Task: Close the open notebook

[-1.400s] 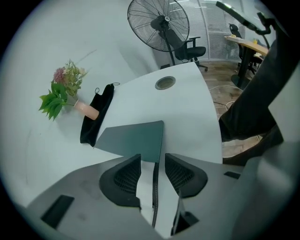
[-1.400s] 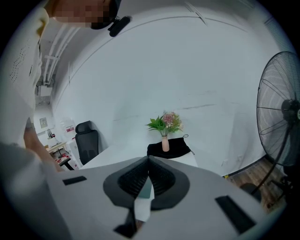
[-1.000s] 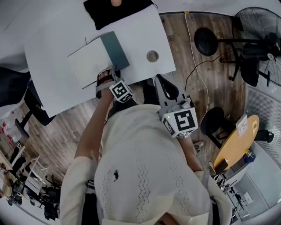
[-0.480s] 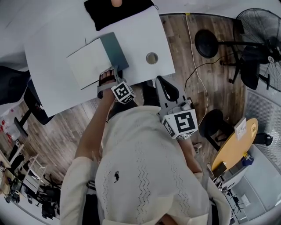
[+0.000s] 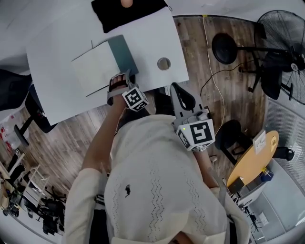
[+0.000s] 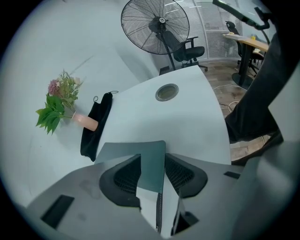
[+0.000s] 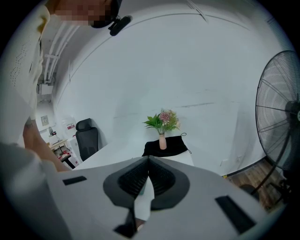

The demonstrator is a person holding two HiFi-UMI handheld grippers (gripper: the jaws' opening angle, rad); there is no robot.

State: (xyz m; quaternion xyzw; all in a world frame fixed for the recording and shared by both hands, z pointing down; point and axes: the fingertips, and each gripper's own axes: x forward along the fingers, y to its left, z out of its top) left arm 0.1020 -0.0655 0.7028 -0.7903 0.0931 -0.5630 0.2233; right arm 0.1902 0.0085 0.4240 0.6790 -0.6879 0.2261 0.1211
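The open notebook (image 5: 95, 66) lies on the white table (image 5: 52, 52), white page to the left and teal cover (image 5: 125, 53) to the right. My left gripper (image 5: 119, 82) is at the notebook's near edge, open. In the left gripper view the teal cover (image 6: 124, 150) runs under and between the two fingers of that gripper (image 6: 152, 159); I cannot tell whether they touch it. My right gripper (image 5: 180, 93) hangs off the table's near right corner, over the floor. Its pads meet in the right gripper view (image 7: 148, 160), with nothing held.
A black cloth (image 5: 126, 12) lies at the table's far edge with a pink vase of flowers (image 6: 63, 105) beside it. A round cable grommet (image 5: 164, 63) sits right of the notebook. A standing fan (image 5: 281, 43) and a round wooden table (image 5: 252, 157) stand on the right.
My left gripper has edged slightly to the right along the notebook's near edge. The notebook and my right gripper look unchanged.
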